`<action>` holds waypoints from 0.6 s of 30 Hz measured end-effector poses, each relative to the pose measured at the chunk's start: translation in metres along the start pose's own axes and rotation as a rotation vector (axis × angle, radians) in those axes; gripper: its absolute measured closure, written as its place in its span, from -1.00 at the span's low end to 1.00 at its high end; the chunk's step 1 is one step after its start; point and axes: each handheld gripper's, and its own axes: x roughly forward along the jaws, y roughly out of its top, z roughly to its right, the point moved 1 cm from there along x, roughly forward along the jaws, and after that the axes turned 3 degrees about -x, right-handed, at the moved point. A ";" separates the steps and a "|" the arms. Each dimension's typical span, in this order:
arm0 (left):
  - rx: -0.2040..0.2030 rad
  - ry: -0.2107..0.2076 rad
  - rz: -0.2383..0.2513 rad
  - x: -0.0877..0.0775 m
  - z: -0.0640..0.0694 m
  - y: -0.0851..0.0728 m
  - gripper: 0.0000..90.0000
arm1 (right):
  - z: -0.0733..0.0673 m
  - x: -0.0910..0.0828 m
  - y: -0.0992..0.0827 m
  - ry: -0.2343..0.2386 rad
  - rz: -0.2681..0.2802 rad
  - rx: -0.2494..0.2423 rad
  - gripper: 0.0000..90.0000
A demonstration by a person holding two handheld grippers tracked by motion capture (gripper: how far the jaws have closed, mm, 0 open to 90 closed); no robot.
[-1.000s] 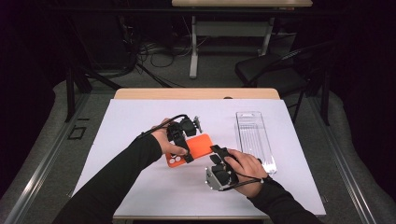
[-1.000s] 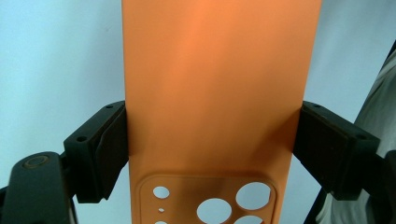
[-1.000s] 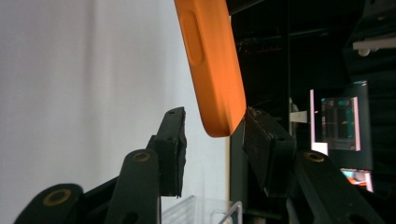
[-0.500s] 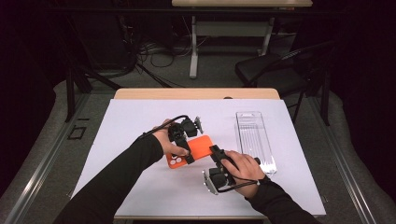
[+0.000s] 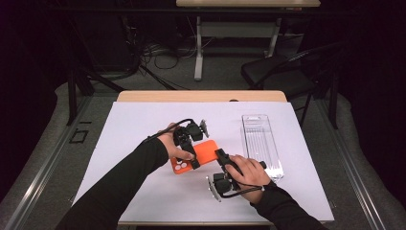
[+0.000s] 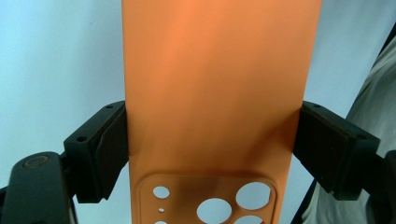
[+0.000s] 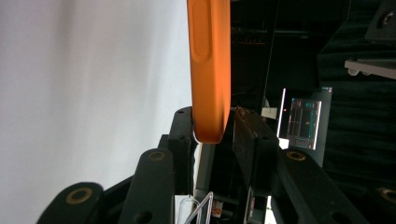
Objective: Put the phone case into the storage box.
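The flat orange silicone phone case [image 5: 197,155] is held just above the white tabletop [image 5: 143,120] near its middle, its long axis running from near-left to far-right, the round camera cutouts at the near-left end (matte, smooth). The left tongs [image 5: 191,154] clamp its long edges; the right tongs [image 5: 221,154] have just been closing around its far-right end.
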 end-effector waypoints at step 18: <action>-0.037 -0.049 -0.006 0.002 -0.005 -0.001 -0.65 | -0.004 0.001 0.000 -0.008 -0.010 -0.049 0.64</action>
